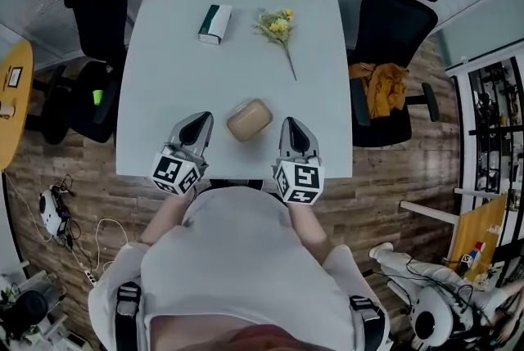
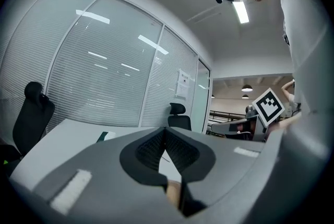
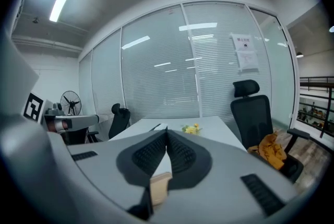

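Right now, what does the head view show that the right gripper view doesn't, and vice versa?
Head view only: how the tan case lies between the left hand-held gripper and the right hand-held gripper, touching neither; floor cables. Right gripper view only: its jaws shut tip to tip, a standing fan, a notice on the glass. Both: the yellow flowers, the white table, the black chair with orange cloth.

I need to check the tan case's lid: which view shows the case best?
The head view: the whole tan case lies on the table, seen from above. The left and right gripper views each show only a tan sliver low behind shut jaws, probably the case.
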`<control>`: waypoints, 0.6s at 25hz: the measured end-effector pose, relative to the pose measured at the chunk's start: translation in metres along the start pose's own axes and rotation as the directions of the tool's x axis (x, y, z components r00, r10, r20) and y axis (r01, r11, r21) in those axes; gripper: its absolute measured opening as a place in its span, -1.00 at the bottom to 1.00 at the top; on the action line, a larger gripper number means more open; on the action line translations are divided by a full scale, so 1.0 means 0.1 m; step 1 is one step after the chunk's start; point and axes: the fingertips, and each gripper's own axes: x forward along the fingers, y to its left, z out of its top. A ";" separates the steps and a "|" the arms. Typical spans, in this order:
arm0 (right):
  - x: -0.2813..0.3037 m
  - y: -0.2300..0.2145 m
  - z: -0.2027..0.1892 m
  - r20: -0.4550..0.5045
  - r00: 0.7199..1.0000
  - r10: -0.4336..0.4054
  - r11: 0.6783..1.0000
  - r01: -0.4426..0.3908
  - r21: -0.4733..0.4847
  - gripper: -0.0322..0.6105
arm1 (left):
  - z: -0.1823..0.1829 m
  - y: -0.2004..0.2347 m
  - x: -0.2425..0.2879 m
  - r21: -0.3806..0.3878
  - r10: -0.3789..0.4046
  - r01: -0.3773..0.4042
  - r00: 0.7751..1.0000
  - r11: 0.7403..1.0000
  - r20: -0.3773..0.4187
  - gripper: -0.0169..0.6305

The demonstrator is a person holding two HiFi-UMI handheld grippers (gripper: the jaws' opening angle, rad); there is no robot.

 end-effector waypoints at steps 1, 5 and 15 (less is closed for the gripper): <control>0.02 -0.01 -0.04 -0.010 1.000 -0.005 1.000 0.005 0.001 -0.88 | -0.05 0.00 0.01 -0.004 -0.009 0.009 1.000 1.000 -0.011 -0.91; 0.04 0.01 -0.19 -0.051 0.999 -0.014 1.000 0.014 -0.011 -0.88 | -0.28 0.01 0.02 -0.029 -0.026 0.024 0.998 0.999 -0.062 -0.91; 0.12 0.12 -0.51 -0.118 0.993 -0.008 1.000 0.008 0.001 -0.88 | -0.99 -0.02 0.10 -0.081 -0.075 0.060 0.977 0.995 -0.201 -0.91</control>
